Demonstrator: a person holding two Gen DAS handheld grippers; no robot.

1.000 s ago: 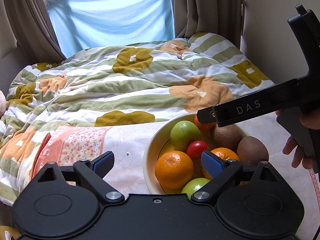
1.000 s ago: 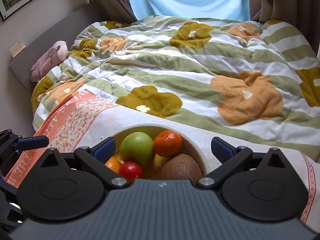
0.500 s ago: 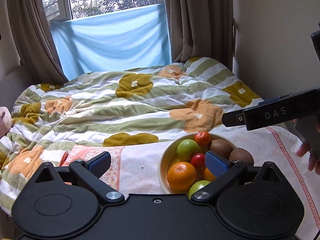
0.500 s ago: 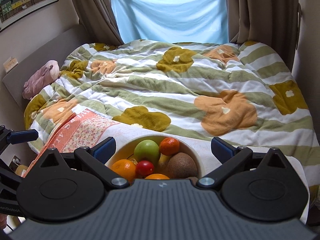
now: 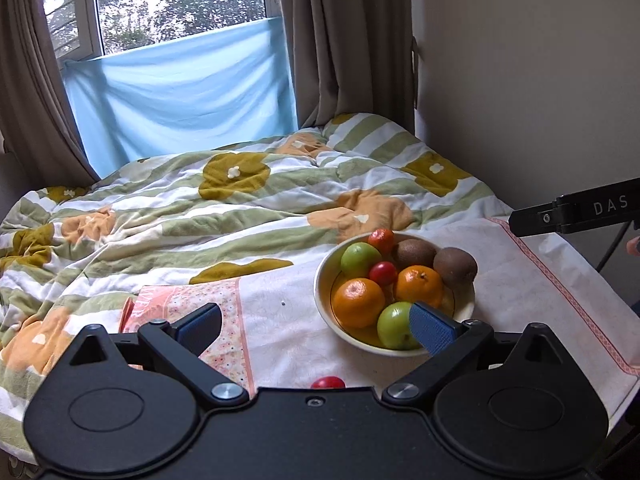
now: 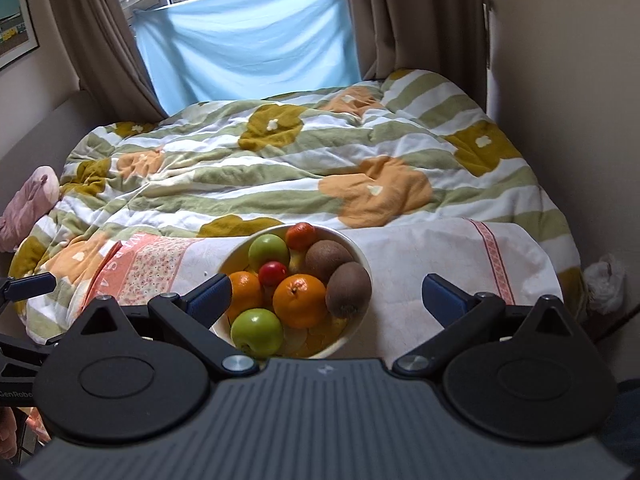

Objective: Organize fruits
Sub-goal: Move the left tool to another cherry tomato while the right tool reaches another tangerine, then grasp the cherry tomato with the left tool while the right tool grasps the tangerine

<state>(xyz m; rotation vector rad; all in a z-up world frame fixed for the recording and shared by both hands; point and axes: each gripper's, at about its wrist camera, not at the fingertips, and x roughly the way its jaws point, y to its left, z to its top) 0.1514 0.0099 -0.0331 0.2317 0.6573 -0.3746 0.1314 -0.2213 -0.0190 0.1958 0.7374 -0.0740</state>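
Observation:
A cream bowl [image 5: 322, 280] [image 6: 362, 258] sits on a white towel at the near end of the bed. It holds two green apples [image 5: 394, 326] [image 6: 258, 330], oranges [image 5: 358, 302] [image 6: 300, 300], two kiwis [image 5: 456, 266] [image 6: 348, 288], a small red fruit [image 5: 383, 273] [image 6: 273, 273] and a tangerine [image 5: 382, 240] [image 6: 301, 236]. Another small red fruit [image 5: 328, 382] lies on the towel just in front of my left gripper's body. My left gripper [image 5: 316, 324] is open and empty, left of and above the bowl. My right gripper [image 6: 326, 296] is open and empty above the bowl.
The bed has a green, white and orange flowered quilt [image 5: 240, 208] [image 6: 280, 168]. A white towel [image 5: 520, 280] [image 6: 432, 256] with a pink patterned end covers the near edge. A wall runs along the right. A pink plush [image 6: 28, 200] lies at the left.
Both grippers have pulled back and risen from the bowl, so the bowl looks smaller and farther. A red fruit on the towel has come into the left wrist view.

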